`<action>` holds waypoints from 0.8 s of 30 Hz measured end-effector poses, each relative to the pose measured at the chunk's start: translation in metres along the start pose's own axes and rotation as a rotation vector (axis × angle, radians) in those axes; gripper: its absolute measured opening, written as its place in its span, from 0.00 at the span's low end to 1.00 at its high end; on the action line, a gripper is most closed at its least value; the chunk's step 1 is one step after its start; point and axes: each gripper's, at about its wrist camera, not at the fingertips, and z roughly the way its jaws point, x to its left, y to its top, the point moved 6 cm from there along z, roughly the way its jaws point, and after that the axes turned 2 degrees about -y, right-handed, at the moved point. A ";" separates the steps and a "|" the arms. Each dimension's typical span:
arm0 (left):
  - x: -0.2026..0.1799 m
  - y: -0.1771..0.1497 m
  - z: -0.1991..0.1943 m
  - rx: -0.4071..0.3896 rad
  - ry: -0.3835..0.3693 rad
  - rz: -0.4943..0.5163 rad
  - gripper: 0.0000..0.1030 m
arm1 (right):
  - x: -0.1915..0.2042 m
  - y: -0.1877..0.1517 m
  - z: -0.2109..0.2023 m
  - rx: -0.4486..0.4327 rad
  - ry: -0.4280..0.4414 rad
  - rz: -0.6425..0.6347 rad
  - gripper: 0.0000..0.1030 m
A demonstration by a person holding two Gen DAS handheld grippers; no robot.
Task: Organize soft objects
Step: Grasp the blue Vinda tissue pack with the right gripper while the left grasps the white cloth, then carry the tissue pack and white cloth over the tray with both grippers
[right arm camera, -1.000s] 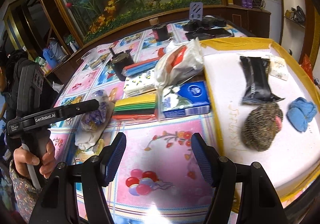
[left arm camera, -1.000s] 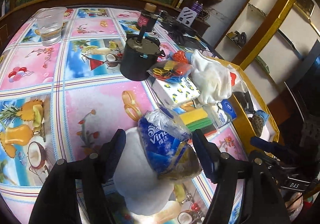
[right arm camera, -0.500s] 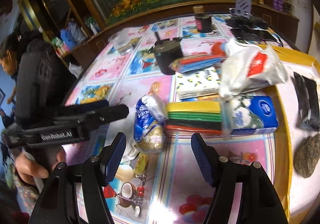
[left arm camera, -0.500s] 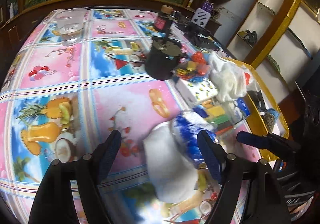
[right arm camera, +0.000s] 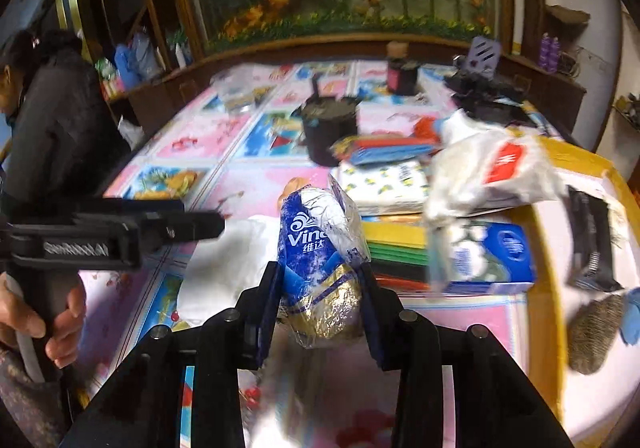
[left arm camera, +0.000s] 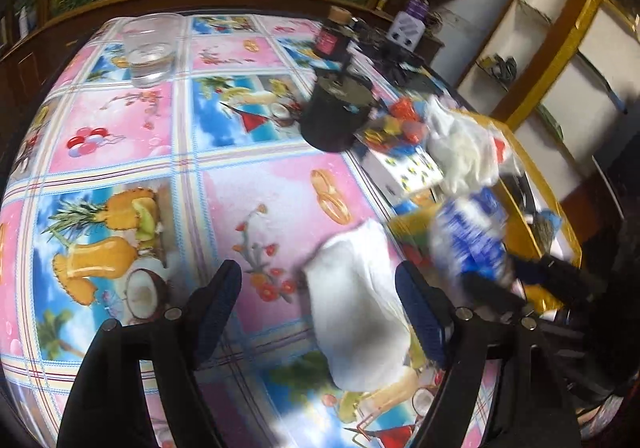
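My right gripper (right arm camera: pixel 320 284) is shut on a blue and white tissue pack (right arm camera: pixel 316 244) in clear wrap and holds it just above the table; the pack shows blurred in the left wrist view (left arm camera: pixel 472 244). My left gripper (left arm camera: pixel 320 288) is open and empty, with a white cloth (left arm camera: pixel 356 308) lying on the flowery tablecloth (left arm camera: pixel 160 151) between its fingers. The cloth also shows in the right wrist view (right arm camera: pixel 228 264), left of the pack. The left gripper's body (right arm camera: pixel 100 236) is at the left there.
A stack of coloured sponges (right arm camera: pixel 396 248), a blue tissue box (right arm camera: pixel 488 256), a white plastic bag (right arm camera: pixel 492 171) and a patterned tissue pack (right arm camera: pixel 384 183) crowd the table's right. A black pot (left arm camera: pixel 336 115) and a glass (left arm camera: pixel 150 47) stand farther back. A yellow-rimmed white tray (right arm camera: pixel 560 248) holds a brown knitted thing (right arm camera: pixel 588 328).
My right gripper has swung left and closed on the blue tissue pack, lifting it off the white cloth. My left gripper has backed away to the left and stays open.
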 end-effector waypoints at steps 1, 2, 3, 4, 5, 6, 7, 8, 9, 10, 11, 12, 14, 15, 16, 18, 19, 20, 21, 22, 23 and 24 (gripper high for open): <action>-0.005 -0.002 0.003 0.012 0.002 0.020 0.77 | -0.004 -0.001 -0.006 -0.017 -0.014 0.003 0.39; -0.010 -0.005 0.006 0.028 0.005 0.047 0.78 | -0.011 -0.003 -0.013 -0.030 -0.027 0.012 0.39; -0.017 -0.008 0.010 0.050 0.002 0.078 0.78 | -0.016 -0.005 -0.017 -0.033 -0.030 0.023 0.39; -0.022 -0.012 0.014 0.070 0.000 0.106 0.78 | -0.021 -0.005 -0.020 -0.033 -0.030 0.037 0.39; -0.029 -0.016 0.018 0.087 0.006 0.140 0.78 | -0.026 -0.006 -0.023 -0.033 -0.031 0.050 0.39; -0.035 -0.020 0.022 0.102 0.015 0.171 0.78 | -0.030 -0.007 -0.025 -0.034 -0.032 0.065 0.39; -0.040 -0.024 0.026 0.115 0.019 0.194 0.78 | -0.034 -0.008 -0.028 -0.036 -0.029 0.079 0.39; -0.044 -0.027 0.030 0.123 0.024 0.214 0.78 | -0.037 -0.009 -0.030 -0.038 -0.025 0.089 0.39; -0.047 -0.029 0.032 0.118 0.034 0.224 0.78 | -0.038 -0.008 -0.032 -0.042 -0.023 0.095 0.39; -0.050 -0.029 0.033 0.102 0.048 0.238 0.76 | -0.039 -0.008 -0.033 -0.047 -0.022 0.099 0.39; -0.052 -0.030 0.034 0.092 0.065 0.248 0.67 | -0.040 -0.008 -0.035 -0.052 -0.019 0.103 0.39; -0.054 -0.030 0.034 0.079 0.089 0.260 0.60 | -0.041 -0.008 -0.038 -0.058 -0.016 0.107 0.39; -0.055 -0.027 0.033 0.056 0.093 0.247 0.34 | -0.043 -0.008 -0.040 -0.066 -0.012 0.118 0.40; -0.055 -0.026 0.033 0.049 0.088 0.234 0.30 | -0.044 -0.009 -0.041 -0.069 -0.010 0.122 0.40; -0.054 -0.025 0.033 0.041 0.093 0.225 0.26 | -0.044 -0.009 -0.041 -0.071 -0.010 0.125 0.40; -0.051 -0.020 0.029 0.008 0.095 0.196 0.24 | -0.045 -0.010 -0.043 -0.076 -0.007 0.133 0.40; -0.049 -0.015 0.026 -0.014 0.083 0.172 0.24 | -0.045 -0.011 -0.043 -0.076 -0.004 0.134 0.40; -0.048 -0.011 0.023 -0.036 0.067 0.152 0.24 | -0.045 -0.011 -0.044 -0.077 0.001 0.136 0.40; -0.049 -0.009 0.020 -0.060 0.061 0.138 0.24 | -0.045 -0.011 -0.045 -0.082 0.002 0.137 0.40; -0.050 -0.006 0.016 -0.089 0.065 0.128 0.24 | -0.045 -0.011 -0.046 -0.090 0.005 0.139 0.40; -0.053 -0.003 0.014 -0.116 0.075 0.127 0.24 | -0.045 -0.011 -0.047 -0.102 0.008 0.141 0.40; -0.057 -0.001 0.011 -0.142 0.087 0.130 0.24 | -0.044 -0.011 -0.048 -0.111 0.013 0.137 0.40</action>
